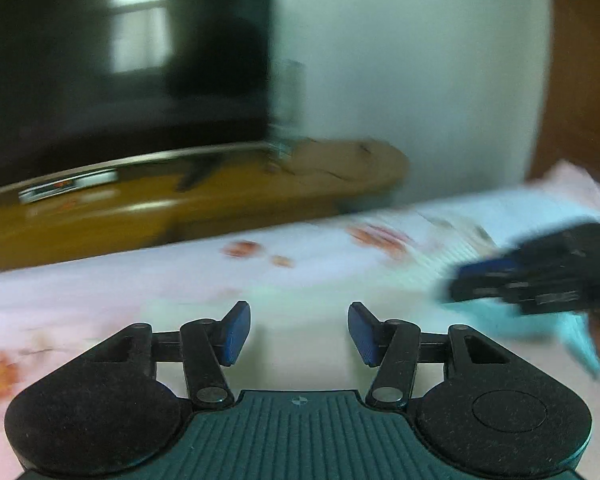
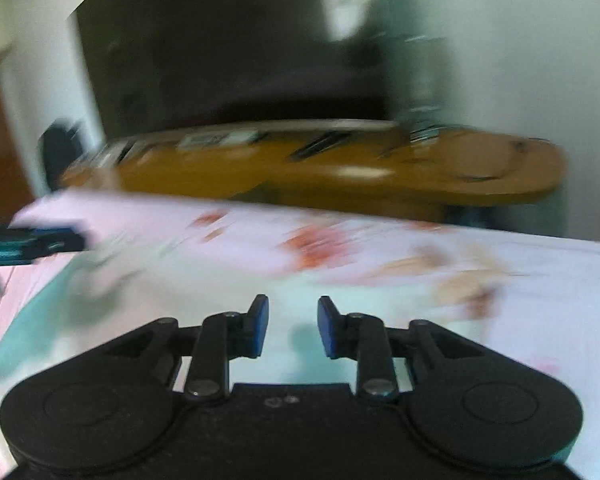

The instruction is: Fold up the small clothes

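Both views are blurred by motion. A pale mint-green garment (image 1: 300,320) lies on a pink flowered bedsheet (image 1: 100,288), under and in front of my left gripper (image 1: 299,334), which is open and empty. My right gripper (image 2: 293,326) is open and empty above the same pale green cloth (image 2: 112,288) on the sheet (image 2: 500,264). The right gripper also shows at the right of the left wrist view (image 1: 540,280), over turquoise cloth (image 1: 572,336). The left gripper shows at the left edge of the right wrist view (image 2: 32,244).
Beyond the bed's far edge stands a long brown wooden TV cabinet (image 1: 220,192) with a dark television (image 1: 120,60) on it, against a white wall (image 1: 420,60). The cabinet also shows in the right wrist view (image 2: 340,164).
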A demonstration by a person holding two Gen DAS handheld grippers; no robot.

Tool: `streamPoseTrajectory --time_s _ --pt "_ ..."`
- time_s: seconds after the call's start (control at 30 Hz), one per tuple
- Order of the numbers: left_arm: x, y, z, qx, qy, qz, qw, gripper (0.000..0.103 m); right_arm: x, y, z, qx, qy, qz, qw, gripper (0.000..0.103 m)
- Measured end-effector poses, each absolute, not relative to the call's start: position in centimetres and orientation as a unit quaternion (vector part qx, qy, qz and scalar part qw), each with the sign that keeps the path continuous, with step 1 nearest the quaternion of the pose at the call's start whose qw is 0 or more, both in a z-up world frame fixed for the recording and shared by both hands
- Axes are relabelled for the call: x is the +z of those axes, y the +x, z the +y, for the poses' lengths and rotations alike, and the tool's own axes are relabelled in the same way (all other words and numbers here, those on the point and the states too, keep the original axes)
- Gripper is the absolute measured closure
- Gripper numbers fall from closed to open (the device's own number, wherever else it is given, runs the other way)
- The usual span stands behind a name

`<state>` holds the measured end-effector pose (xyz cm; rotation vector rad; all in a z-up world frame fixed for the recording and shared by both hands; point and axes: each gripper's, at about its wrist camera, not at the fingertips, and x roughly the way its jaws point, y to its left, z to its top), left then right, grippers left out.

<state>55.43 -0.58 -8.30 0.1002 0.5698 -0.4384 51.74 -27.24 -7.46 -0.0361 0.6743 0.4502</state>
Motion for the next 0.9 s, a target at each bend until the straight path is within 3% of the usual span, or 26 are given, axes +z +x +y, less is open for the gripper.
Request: streamPoseTrajectory --time_s 0.1,0.13,0.17,0.3,0.37,0.4,0.63,0.9 --pt "-10.3 56.4 -1.8 -0.184 0.085 0.308 0.930 0.045 -8.5 52.2 -25.0 0.230 -0.044 0.333 0.913 0.078" --pt "-11.0 56.6 -0.9 -0.173 0.080 0.304 0.933 0.036 -8.9 52.6 -25.2 0.214 -0.056 0.339 0.914 0.079" --pt "-11.5 56.7 0.8 -0.152 0.065 0.295 0.941 0.020 -9.6 53.1 -26.2 0.170 -0.071 0.340 0.922 0.079" --pt "-11.0 56.4 6.1 -0.077 -0.012 0.297 0.952 0.020 -9.4 54.2 -32.2 0.099 0.002 0.356 0.929 0.087" --pt "-10.3 55.2 6.4 -0.069 -0.005 0.287 0.955 0.020 -8.1 53.3 -32.1 0.096 -0.012 0.347 0.933 0.082" --pt "-9.9 54.4 6.1 -0.088 -0.018 0.277 0.957 0.020 -7.6 52.5 -31.7 0.103 -0.015 0.337 0.936 0.071" --pt "-9.5 52.7 -1.4 -0.180 0.019 0.272 0.945 0.020 -8.6 48.8 -25.3 0.214 -0.020 0.334 0.918 0.074" --pt "-11.7 52.9 -1.8 -0.154 0.034 0.309 0.938 0.019 -10.0 49.4 -25.5 0.186 -0.055 0.329 0.924 0.074"
